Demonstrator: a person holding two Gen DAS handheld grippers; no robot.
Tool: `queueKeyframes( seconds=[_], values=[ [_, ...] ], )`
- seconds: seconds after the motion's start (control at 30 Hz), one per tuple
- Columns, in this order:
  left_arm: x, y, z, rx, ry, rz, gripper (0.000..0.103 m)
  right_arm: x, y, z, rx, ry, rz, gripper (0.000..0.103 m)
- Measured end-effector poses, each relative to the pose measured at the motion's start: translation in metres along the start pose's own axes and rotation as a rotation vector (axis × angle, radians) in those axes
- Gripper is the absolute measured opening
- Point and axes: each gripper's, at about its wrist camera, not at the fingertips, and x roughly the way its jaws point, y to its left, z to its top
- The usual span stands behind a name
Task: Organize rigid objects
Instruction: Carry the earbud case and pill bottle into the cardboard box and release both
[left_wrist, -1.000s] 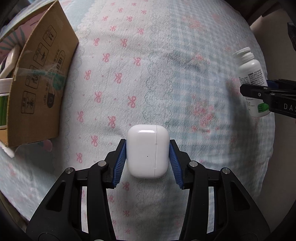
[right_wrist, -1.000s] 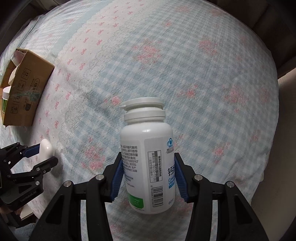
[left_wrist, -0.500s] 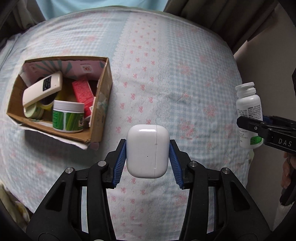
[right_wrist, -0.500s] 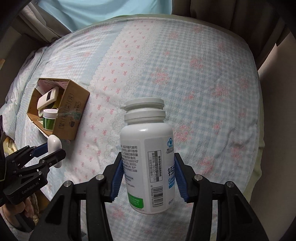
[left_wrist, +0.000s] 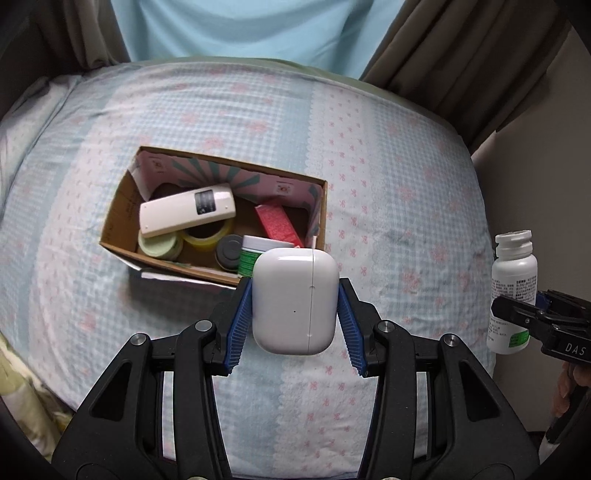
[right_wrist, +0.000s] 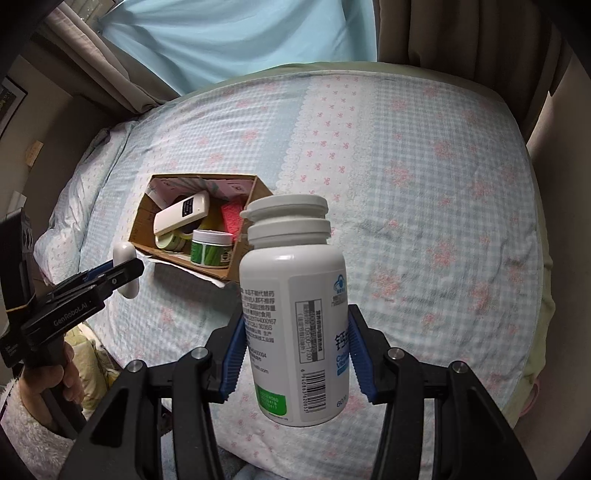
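Observation:
My left gripper (left_wrist: 294, 317) is shut on a white earbud case (left_wrist: 295, 299) and holds it high above the bed, just in front of the cardboard box (left_wrist: 122, 218). My right gripper (right_wrist: 297, 352) is shut on a white pill bottle (right_wrist: 295, 325) with a flip cap, held upright in the air. The bottle also shows at the right edge of the left wrist view (left_wrist: 511, 291). The box (right_wrist: 142, 218) holds a white remote (left_wrist: 186, 210), a green-labelled jar (right_wrist: 210, 248), a red packet (left_wrist: 275, 221), tape rolls and small tins.
The bed (left_wrist: 388, 166) has a blue checked cover with pink bows. Curtains (left_wrist: 461, 55) and a light blue drape hang behind it. A wall lies right of the bed. The box sits on the left half of the bed.
Both grippers have risen well above the bed with their objects. The view has widened, so the open box and its contents have come into sight.

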Motion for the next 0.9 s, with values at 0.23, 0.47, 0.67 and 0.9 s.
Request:
queueKeyframes(
  seconds=[0.23,0.47,0.67,0.9],
  values=[
    [-0.023,0.072,0.025,0.022,-0.037,-0.024,0.042,0.008,0.068,0.01,0.048,-0.023,0.02,0.047],
    [-0.004,0.138,0.06,0.039,-0.001,-0.06,0.041,0.045,0.129,0.051,0.09,-0.045,0.018,0.047],
    [0.05,0.16,0.082,0.114,0.051,-0.114,0.041,0.089,0.154,0.083,0.178,-0.077,0.012,0.047],
    [0.114,0.162,0.088,0.238,0.088,-0.108,0.041,0.142,0.152,0.109,0.319,-0.077,0.002,0.047]
  ],
)
